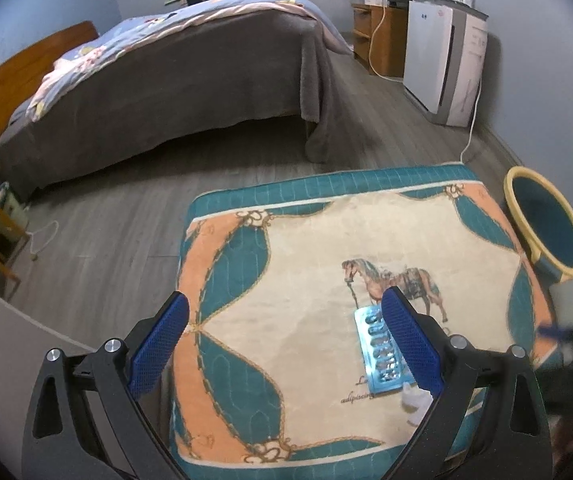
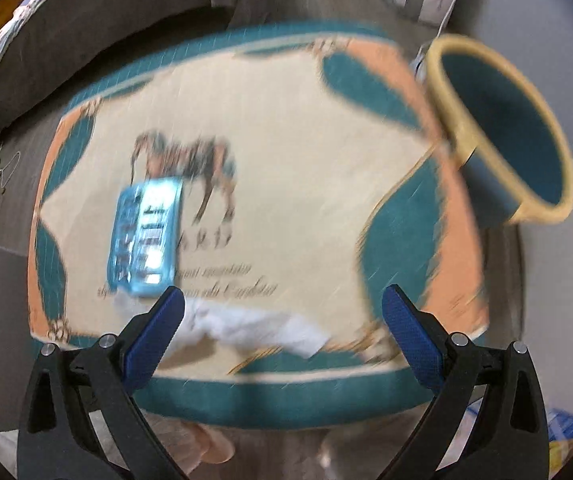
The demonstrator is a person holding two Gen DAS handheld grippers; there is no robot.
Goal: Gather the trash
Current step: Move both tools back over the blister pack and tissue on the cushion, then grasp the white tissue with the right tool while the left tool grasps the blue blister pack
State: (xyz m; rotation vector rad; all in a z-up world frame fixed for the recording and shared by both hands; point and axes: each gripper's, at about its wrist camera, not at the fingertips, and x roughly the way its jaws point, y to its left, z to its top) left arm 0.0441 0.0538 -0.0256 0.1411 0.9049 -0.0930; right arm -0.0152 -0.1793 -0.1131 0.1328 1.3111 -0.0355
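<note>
Both the left gripper and right gripper hang spread and empty above the cushion, where the blister pack and what seems crumpled tissue await the bin alongside

From the left wrist we look forward between wide-set fingers, high over the near-left corner of the cushion, out across the floor to the bed and far wall. From the right wrist we sit lower and closer at the cushion's near edge, blurred. Both views share the cushion top, the blister pack and the bin at right.
</note>
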